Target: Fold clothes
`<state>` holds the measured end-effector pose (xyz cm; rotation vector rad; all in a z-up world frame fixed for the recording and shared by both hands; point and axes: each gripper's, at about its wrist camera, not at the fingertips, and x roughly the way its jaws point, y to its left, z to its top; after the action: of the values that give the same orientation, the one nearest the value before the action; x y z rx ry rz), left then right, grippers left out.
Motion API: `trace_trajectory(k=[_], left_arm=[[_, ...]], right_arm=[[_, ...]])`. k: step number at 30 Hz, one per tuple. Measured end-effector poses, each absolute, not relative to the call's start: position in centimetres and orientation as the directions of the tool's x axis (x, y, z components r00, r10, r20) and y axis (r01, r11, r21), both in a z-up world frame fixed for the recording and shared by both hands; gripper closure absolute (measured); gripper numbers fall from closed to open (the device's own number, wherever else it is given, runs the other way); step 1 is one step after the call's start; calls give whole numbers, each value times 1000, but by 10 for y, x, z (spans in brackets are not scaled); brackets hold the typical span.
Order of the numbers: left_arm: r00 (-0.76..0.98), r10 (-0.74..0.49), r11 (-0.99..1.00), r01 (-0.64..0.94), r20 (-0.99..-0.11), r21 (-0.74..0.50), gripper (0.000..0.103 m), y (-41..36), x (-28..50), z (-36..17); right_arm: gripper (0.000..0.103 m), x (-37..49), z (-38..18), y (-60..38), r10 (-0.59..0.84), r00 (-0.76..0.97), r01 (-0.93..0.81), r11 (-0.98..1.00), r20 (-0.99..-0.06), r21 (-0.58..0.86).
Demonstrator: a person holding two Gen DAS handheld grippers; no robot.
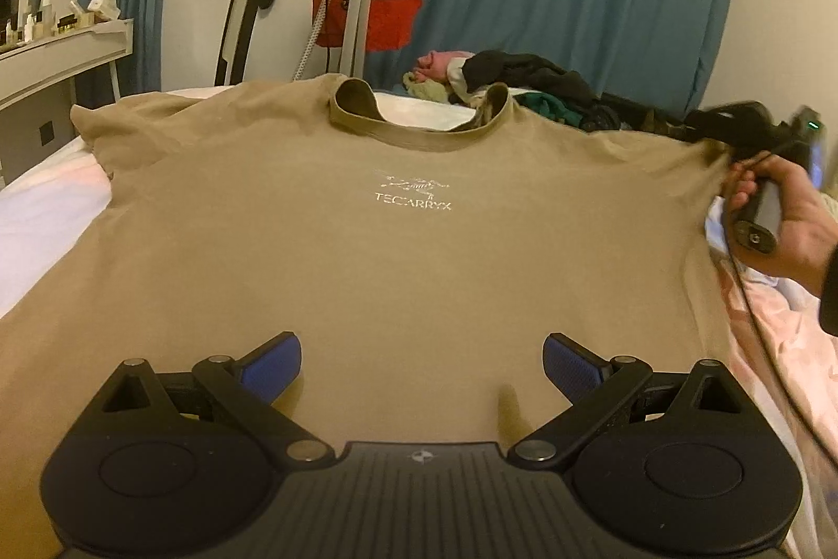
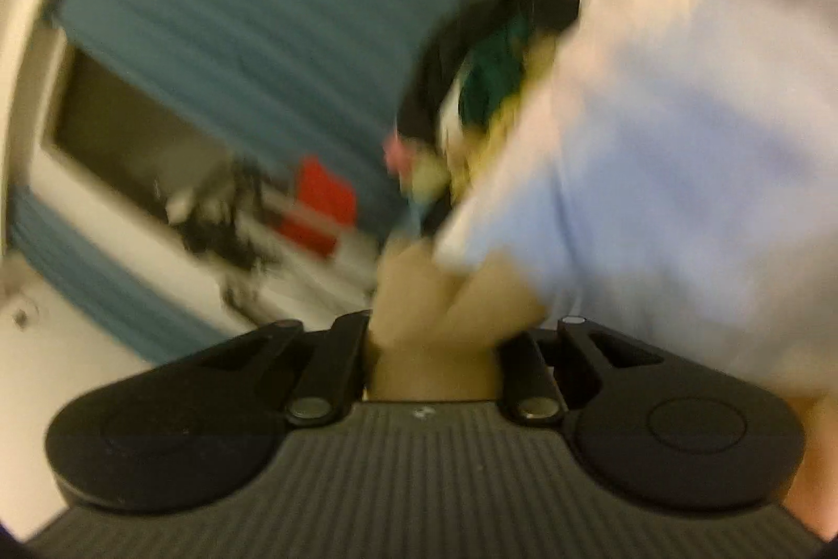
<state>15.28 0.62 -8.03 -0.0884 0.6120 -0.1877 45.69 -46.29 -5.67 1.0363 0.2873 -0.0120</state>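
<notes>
Left wrist view: a tan T-shirt lies spread front-up on the white-sheeted bed.

The left gripper hovers over the shirt's lower part, its blue pads spread wide with nothing between them. The right gripper, blurred in its own view, is clamped on a bunch of the shirt's tan cloth at the sleeve end. A heap of clothes lies beyond the collar.

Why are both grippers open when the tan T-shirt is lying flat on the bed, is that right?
Not quite. Only the left gripper is open above the tan T-shirt. The right wrist view shows the right gripper shut on tan cloth, pulling the shirt's sleeve sideways on the bed.
</notes>
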Motion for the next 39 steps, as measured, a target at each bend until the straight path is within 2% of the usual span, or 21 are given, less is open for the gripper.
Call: trace_trajectory(k=[3, 4, 5, 6, 8, 12, 18, 24, 26, 31, 32, 34, 35, 39], left_arm=[[811, -197, 980, 149, -551, -131, 3, 7, 149, -76], [814, -196, 980, 151, -547, -127, 3, 7, 148, -75], [818, -193, 981, 153, -541, -119, 3, 6, 146, -74], [823, -191, 982, 156, -535, -111, 3, 6, 145, -73], [827, -185, 983, 159, -531, -94, 3, 4, 144, -72], [823, -177, 984, 159, -540, -79, 3, 4, 144, -72], [829, -169, 986, 139, -533, -97, 3, 11, 136, -65], [826, -165, 986, 119, -540, -119, 3, 17, 127, -62], [826, -162, 986, 114, -539, -121, 3, 18, 126, -63], [822, -161, 985, 103, -546, -136, 3, 21, 132, -68], [819, -163, 985, 101, -550, -141, 3, 22, 135, -70], [813, -166, 984, 96, -559, -152, 3, 23, 140, -74], [811, -165, 984, 93, -561, -154, 3, 22, 143, -74], [805, -158, 984, 80, -572, -160, 3, 21, 153, -74]], right_arm=[[84, 430, -52, -489, -40, 975, 211, 489, -220, 847], [80, 423, -55, -496, -69, 971, 235, 468, -230, 852], [63, 417, -59, -502, -85, 965, 261, 444, -250, 857], [42, 410, -63, -509, -101, 958, 287, 419, -270, 862], [21, 390, -71, -518, -102, 945, 325, 390, -310, 862], [20, 346, -87, -510, -17, 941, 315, 411, -338, 855], [20, 320, -119, -457, 199, 901, 278, 416, -385, 866], [20, 361, -125, -423, 147, 896, 279, 547, -419, 789], [20, 370, -126, -425, 131, 912, 258, 552, -388, 793], [23, 406, -106, -433, 99, 930, 231, 592, -354, 772], [32, 419, -101, -433, 91, 923, 240, 625, -374, 743], [60, 441, -89, -429, 65, 891, 281, 700, -449, 657], [87, 444, -80, -425, 47, 881, 289, 734, -470, 615], [91, 447, -40, -406, -8, 888, 249, 850, -460, 464]])
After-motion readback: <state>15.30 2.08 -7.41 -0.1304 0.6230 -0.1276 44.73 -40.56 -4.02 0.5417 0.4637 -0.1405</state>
